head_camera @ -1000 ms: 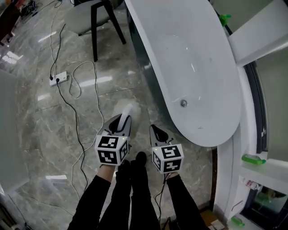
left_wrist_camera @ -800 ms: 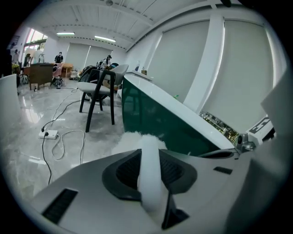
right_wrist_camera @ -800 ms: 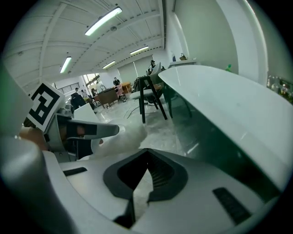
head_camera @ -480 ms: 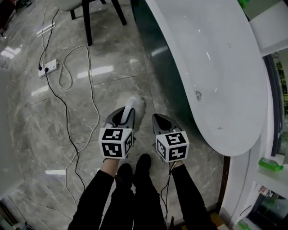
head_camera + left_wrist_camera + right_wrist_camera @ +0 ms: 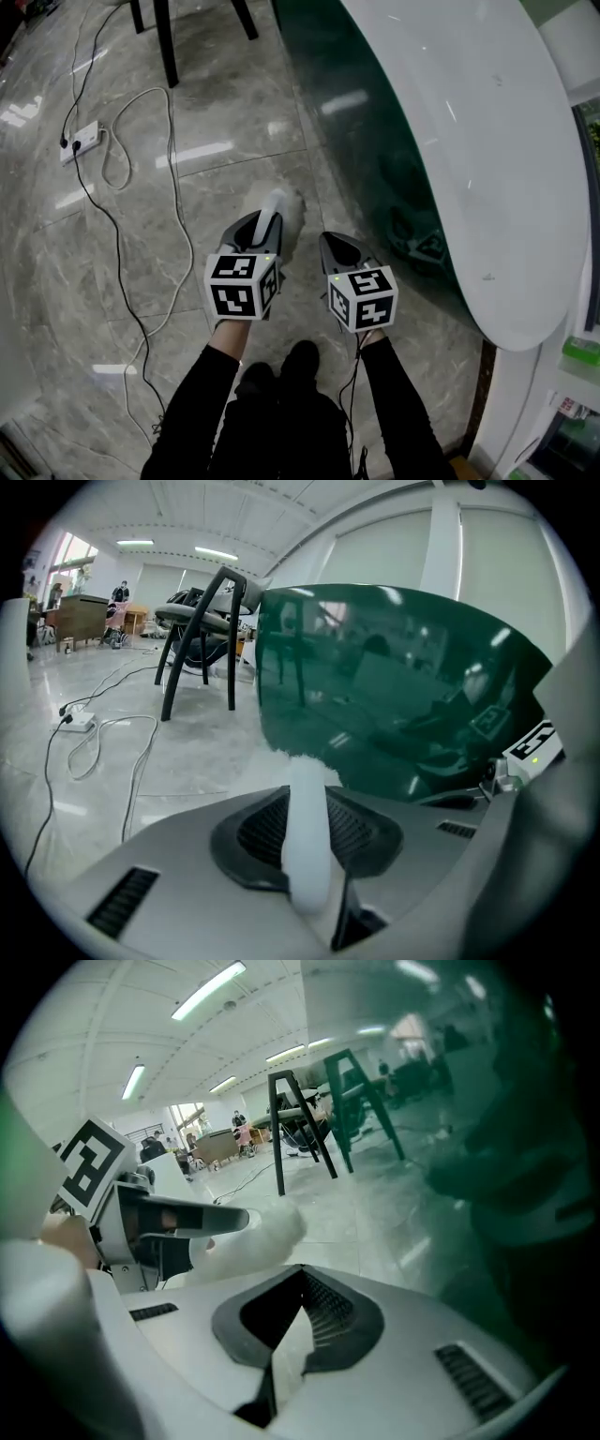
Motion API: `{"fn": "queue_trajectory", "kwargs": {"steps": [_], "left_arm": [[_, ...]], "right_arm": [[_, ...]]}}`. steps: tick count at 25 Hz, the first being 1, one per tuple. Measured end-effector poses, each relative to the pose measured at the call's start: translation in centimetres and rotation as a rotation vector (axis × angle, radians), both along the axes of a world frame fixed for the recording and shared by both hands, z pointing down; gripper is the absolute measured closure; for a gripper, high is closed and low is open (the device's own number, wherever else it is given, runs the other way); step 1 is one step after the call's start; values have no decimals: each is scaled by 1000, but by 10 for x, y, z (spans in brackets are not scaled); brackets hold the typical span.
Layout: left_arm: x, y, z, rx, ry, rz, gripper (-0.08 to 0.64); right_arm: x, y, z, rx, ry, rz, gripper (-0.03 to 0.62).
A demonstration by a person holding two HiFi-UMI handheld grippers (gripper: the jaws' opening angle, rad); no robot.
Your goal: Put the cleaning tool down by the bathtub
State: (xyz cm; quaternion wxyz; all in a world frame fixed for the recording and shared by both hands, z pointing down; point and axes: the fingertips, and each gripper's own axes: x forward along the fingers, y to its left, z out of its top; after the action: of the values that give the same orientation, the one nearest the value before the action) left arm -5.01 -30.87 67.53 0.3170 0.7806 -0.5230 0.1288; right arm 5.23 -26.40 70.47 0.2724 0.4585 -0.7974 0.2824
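Note:
The cleaning tool (image 5: pixel 278 204) is a white handle with a fluffy white head. My left gripper (image 5: pixel 265 225) is shut on the handle (image 5: pixel 305 841), and the head (image 5: pixel 298 763) sticks out past the jaws above the marble floor. My right gripper (image 5: pixel 335 246) hangs beside it on the right, shut with nothing in it. From the right gripper view the fluffy head (image 5: pixel 265 1232) shows to the left. The bathtub (image 5: pixel 487 150) has a white inside and a glossy dark green outer side (image 5: pixel 394 686), which stands just ahead and to the right of both grippers.
A power strip (image 5: pixel 79 139) with a long white cable (image 5: pixel 120 253) lies on the floor (image 5: pixel 216 112) to the left. Black chair legs (image 5: pixel 165 42) stand at the back. The person's legs and black shoes (image 5: pixel 281 364) are below the grippers.
Both grippers have come closer to the tub's green side, and the tub fills more of the head view. The tool stays in the left gripper.

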Motion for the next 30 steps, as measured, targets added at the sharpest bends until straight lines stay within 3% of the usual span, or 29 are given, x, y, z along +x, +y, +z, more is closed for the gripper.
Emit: {"fn": "queue_trajectory", "kwargs": {"steps": [14,30], "left_arm": [[6,-46,106,15,-69,14,460],[19,-60,157,0,-109,22,460]], "right_arm": [[-7,-37,97,11,-17,-31,592],[-7,-43,140,-14,-15,-21,592]]}}
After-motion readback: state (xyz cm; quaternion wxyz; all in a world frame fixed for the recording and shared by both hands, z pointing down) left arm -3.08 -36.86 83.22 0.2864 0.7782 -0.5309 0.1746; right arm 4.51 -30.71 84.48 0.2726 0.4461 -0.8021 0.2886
